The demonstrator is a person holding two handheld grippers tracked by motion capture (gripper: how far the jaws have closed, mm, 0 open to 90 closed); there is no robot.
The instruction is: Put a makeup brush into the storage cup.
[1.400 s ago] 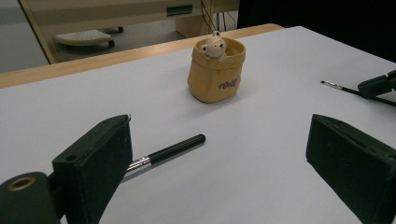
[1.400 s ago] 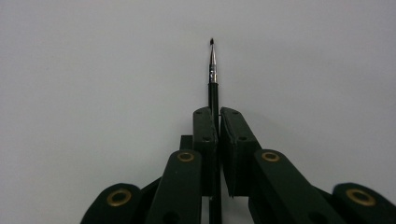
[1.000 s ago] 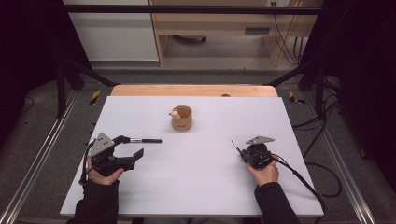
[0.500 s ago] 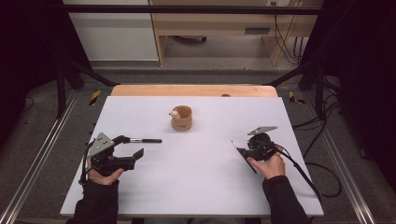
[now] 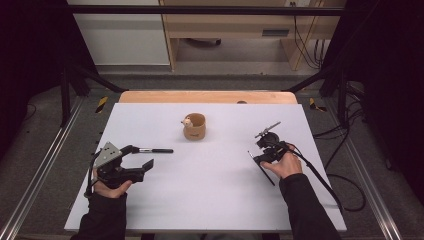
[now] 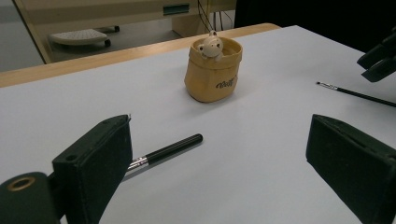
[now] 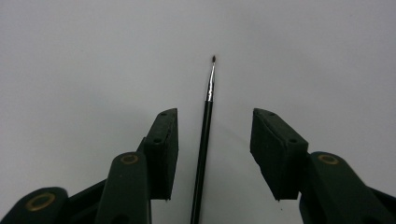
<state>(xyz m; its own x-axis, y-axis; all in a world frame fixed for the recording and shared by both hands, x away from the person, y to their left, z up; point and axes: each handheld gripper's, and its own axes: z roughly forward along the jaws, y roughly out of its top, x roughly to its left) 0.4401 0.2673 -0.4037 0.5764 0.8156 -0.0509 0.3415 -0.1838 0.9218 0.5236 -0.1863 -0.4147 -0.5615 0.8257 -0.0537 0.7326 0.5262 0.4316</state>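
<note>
Thin black paintbrush (image 7: 204, 140) with a fine pointed tip lies flat on the white desk (image 5: 210, 200), running straight up the gap between the jaws of my right gripper (image 7: 214, 154). Those jaws have just been opening and now stand apart, with clear space between each pad and the handle, so nothing is pinched. In the high view the same brush (image 5: 261, 167) sits near the right side of the desk beside my right hand (image 5: 281, 162).

My left gripper (image 6: 219, 154) is spread wide and empty. A second, thicker black brush with a silver ferrule (image 6: 166, 150) lies just past its left pad, and beyond that stands the small tan pouch-shaped ceramic cup (image 6: 213, 70) with a little white animal figure (image 6: 209, 45) peeking over its rim.

As I judge it, the risk is the slim handle. It is round, glossy and flat against the desk, so if I close from too high the pads will meet above it and miss. Closing off centre could let one pad nudge it first and roll or skid it sideways. Coming down too low would jam the pads against the desk. Even once lifted, a pinch far from the balance point could let it droop or swivel, making the narrow cup mouth hard to hit, and a careless approach might tip that light cup.
</note>
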